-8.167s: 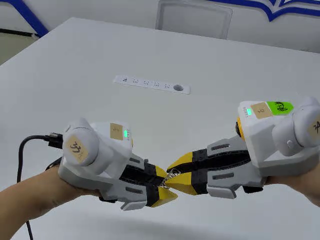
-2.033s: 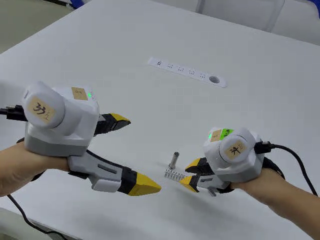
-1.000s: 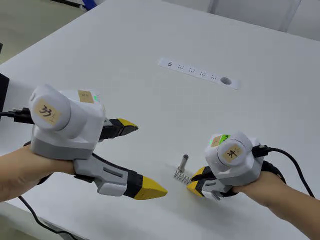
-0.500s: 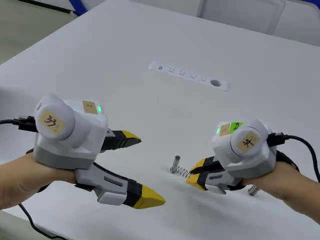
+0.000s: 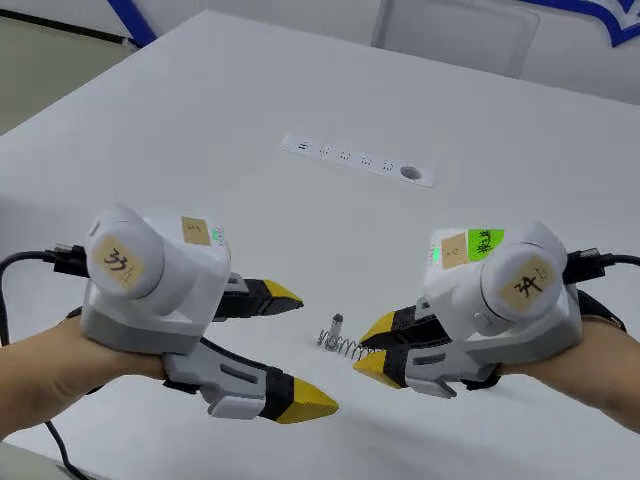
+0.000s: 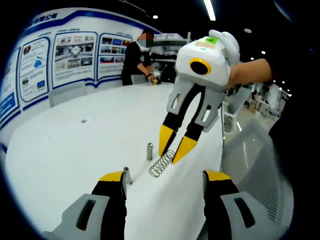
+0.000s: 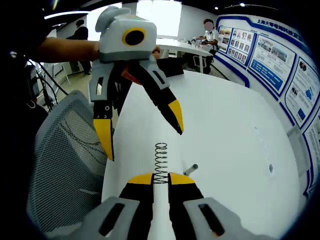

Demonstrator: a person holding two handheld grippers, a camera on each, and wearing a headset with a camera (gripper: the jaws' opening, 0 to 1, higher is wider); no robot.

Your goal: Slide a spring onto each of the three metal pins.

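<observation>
My right gripper (image 5: 370,345) is shut on one end of a small steel spring (image 5: 343,346), which sticks out leftward just above the table. An upright metal pin (image 5: 335,325) stands right behind the spring's free end. My left gripper (image 5: 305,350) faces it from the left, open, with nothing between its jaws. In the left gripper view its jaws (image 6: 165,176) spread wide below the spring (image 6: 161,164), with two pins (image 6: 149,151) (image 6: 126,175) standing nearby. In the right gripper view the spring (image 7: 160,162) rises from the shut gripper (image 7: 161,179), a pin (image 7: 190,169) lying just right of it.
A white power strip (image 5: 358,160) lies at the middle of the white table (image 5: 200,120), with a chair (image 5: 450,35) behind the far edge. A black cable (image 5: 30,262) trails off the left gripper. A mesh chair (image 7: 65,160) stands beside the table's near edge.
The right gripper has lifted slightly and levelled out, keeping hold of the spring by the pin. The left gripper stays open. About eight seconds ago both grippers met tip to tip at the spring.
</observation>
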